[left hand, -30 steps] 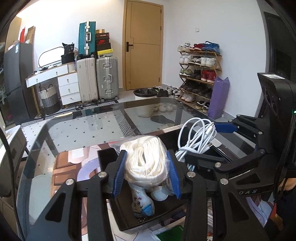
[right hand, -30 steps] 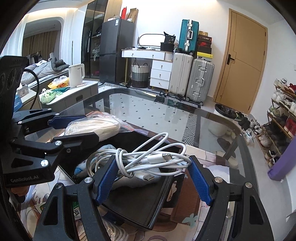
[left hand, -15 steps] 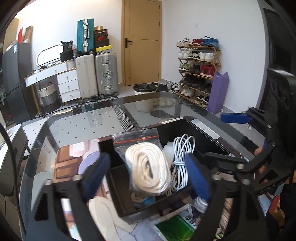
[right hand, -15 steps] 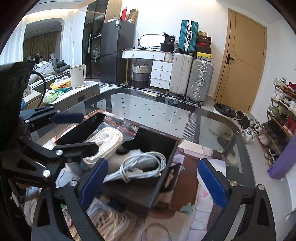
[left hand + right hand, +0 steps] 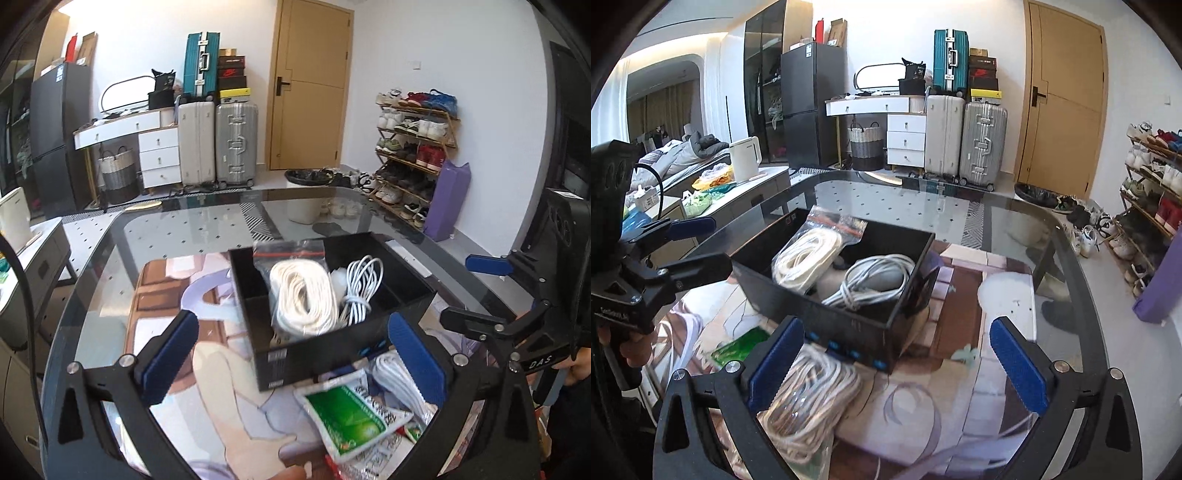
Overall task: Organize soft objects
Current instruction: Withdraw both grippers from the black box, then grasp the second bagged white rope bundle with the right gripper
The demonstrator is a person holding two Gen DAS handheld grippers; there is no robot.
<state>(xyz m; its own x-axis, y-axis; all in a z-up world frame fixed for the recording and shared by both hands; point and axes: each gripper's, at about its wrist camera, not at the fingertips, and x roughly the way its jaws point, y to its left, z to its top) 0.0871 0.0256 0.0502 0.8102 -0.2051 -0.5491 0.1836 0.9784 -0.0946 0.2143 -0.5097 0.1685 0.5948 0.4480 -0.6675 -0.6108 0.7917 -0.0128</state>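
I see a black bin (image 5: pixel 321 354) holding cream-white rope (image 5: pixel 303 295) in a clear bag with a red strip, plus a white cable (image 5: pixel 360 284); green-and-white packet (image 5: pixel 351 417) in front; both grippers black with blue pads (image 5: pixel 1015 365); mat (image 5: pixel 221 387) printed in brown, lilac and cream.

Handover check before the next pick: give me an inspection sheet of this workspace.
Surface: glass table with a printed mat under the bin.
Job's things: black bin holds bagged white rope and a coiled white cable; a second rope bundle lies outside, in front of the bin.
Clutter: green packet beside the bin.
Grippers: left tool open, empty; right tool open, empty.
Cables: black lead by the left tool's body.
Surroundings: suitcases, door, shoe rack, kettle.
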